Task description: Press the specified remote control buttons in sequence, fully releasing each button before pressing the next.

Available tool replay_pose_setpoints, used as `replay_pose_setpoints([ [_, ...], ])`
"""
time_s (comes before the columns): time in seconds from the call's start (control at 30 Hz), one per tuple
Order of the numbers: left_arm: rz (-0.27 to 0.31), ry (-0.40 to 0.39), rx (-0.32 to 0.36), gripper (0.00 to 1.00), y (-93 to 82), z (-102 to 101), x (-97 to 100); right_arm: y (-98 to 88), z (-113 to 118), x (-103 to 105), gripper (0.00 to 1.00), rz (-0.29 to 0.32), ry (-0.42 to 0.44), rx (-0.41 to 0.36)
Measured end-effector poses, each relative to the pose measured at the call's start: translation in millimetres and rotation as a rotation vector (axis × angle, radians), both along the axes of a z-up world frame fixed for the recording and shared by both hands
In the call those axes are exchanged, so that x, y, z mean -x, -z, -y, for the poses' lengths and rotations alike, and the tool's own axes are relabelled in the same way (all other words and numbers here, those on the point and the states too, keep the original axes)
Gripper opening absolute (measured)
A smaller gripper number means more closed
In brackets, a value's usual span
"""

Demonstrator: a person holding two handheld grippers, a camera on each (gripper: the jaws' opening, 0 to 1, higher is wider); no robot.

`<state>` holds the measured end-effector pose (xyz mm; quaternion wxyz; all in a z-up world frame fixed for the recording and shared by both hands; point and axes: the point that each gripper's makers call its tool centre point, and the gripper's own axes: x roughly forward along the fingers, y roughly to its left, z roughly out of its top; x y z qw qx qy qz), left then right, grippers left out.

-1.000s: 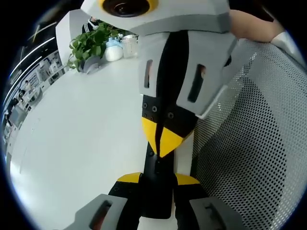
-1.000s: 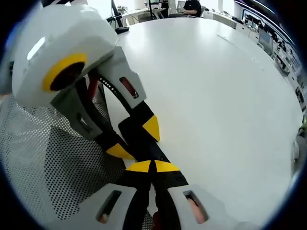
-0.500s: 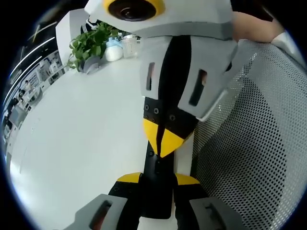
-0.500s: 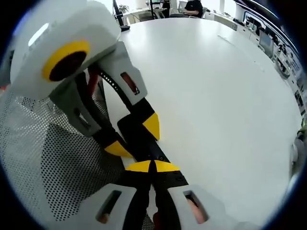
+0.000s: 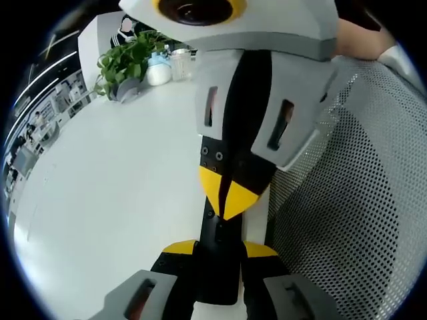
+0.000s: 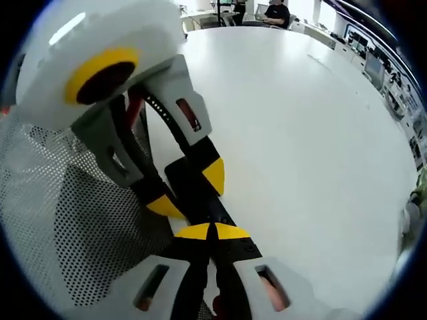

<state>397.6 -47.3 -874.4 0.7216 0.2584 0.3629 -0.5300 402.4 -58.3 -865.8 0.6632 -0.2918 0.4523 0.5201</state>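
Bracing the black remote (image 5: 220,250) flat on the white surface (image 5: 107,187) between your left hand-held gripper's (image 5: 220,248) clamping jaws, you set the right hand-held gripper's (image 6: 213,231) pressed-together tips on its near end, apparently pressing.

You held the remote (image 5: 220,257) at the table's (image 5: 107,200) edge, beside the mesh chair (image 5: 353,200). Your left gripper (image 5: 220,250) straddled one end; your right gripper (image 5: 230,200) met it from the opposite end. A plant (image 5: 123,63) and cups (image 5: 160,70) stood at the far edge.
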Motion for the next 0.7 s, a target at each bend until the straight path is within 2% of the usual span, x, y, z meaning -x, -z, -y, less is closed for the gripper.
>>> replay_pose_setpoints([
  [0.57,0.0,0.003,-0.003,0.25,0.2,0.1,-0.5,-0.2,0.2,-1.0,0.0,0.0,-0.005,-0.016],
  [0.7,0.0,0.002,-0.001,0.25,0.2,0.1,-0.4,-0.3,0.4,-1.4,0.0,-0.023,0.016,-0.013],
])
